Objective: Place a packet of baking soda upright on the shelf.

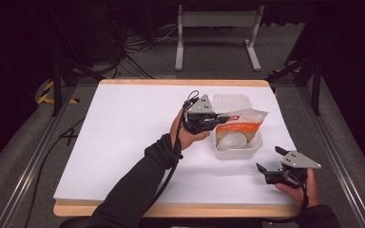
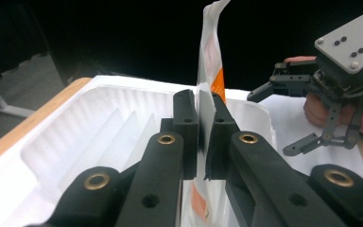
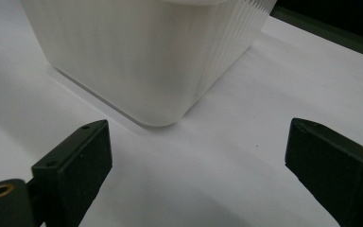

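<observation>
I'm clamping my left tool (image 1: 220,118) on the thin edge of a flat white-and-orange pouch (image 1: 241,124), jaws shut on it with the film standing on edge between the pads in the left gripper view (image 2: 207,101). The pouch is hanging just ahead of this tool, its lower part sitting down inside a white ribbed plastic tub (image 1: 253,146) directly under and beyond the jaws; in that view the tub's ribbed wall (image 2: 108,127) runs off to the tool's left. I'm judging the pouch light, soft and floppy, slick film that could slide out of a pinch, so holding the flat sealed edge close to a corner looks like the right spot, not the bulging middle. The tub looks light, thin-walled and a bit flexible, likely to skate on the white bench (image 1: 133,142) if nudged; its rim or a corner is where I'd take it. My right tool (image 1: 269,159) is open, jaws wide apart and holding nothing, low over the bench with the tub's rounded corner (image 3: 165,94) just ahead of it, not touching. Writing: there's a red patch and an orange band with white lettering on the pouch front, too small and blurred to read; no brand I can make out.
</observation>
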Demonstrator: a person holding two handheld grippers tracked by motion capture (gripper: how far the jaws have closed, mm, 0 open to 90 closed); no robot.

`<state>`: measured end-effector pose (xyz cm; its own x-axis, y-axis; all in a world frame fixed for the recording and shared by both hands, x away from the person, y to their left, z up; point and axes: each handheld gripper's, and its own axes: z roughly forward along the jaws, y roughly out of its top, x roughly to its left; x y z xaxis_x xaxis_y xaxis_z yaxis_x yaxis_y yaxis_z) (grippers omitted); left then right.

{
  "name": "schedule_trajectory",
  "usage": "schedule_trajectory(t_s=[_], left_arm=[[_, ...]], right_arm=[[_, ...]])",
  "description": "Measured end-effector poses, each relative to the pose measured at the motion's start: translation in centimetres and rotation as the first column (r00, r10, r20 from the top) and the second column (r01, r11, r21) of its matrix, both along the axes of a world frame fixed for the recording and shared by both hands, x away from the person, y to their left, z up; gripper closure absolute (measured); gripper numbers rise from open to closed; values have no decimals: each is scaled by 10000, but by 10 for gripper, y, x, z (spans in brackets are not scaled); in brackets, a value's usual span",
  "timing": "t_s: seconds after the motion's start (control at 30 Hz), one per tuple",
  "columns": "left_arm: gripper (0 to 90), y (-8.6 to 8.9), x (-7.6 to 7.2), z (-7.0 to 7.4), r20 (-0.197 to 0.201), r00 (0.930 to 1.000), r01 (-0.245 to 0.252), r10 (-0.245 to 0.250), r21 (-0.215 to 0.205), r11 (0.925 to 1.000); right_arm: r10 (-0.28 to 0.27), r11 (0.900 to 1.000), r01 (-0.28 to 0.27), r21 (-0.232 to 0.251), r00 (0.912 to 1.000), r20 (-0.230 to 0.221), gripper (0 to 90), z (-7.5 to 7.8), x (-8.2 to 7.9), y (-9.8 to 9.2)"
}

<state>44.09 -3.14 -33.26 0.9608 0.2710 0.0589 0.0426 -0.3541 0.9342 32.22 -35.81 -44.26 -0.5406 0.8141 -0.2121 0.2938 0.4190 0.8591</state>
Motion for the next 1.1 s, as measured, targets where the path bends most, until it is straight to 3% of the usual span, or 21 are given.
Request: schedule_trajectory(t_s=[0.23,0.37,0.6,0.93,1.1], left_arm=[[845,7,-5,6,551,9985,-41,24,312,9995],[881,7,-8,9,687,9976,-7,-21,412,9992],[865,10,-10,12,715,9974,-46,22,336,9994],[728,17,-12,15,1141,9930,-406,320,745,9964],[596,17,-13,14,1363,9888,-748,601,1060,9915]], right_arm=[[10,10000,-10,-38,10000,2,88,0,0,0],[1,10000,-1,-61,10000,-16,89,0,0,1],[6,10000,-6,-48,10000,-14,90,0,0,1],[6,10000,-6,-42,10000,-29,90,0,0,1],[5,10000,-5,-53,10000,-32,91,0,0,1]])
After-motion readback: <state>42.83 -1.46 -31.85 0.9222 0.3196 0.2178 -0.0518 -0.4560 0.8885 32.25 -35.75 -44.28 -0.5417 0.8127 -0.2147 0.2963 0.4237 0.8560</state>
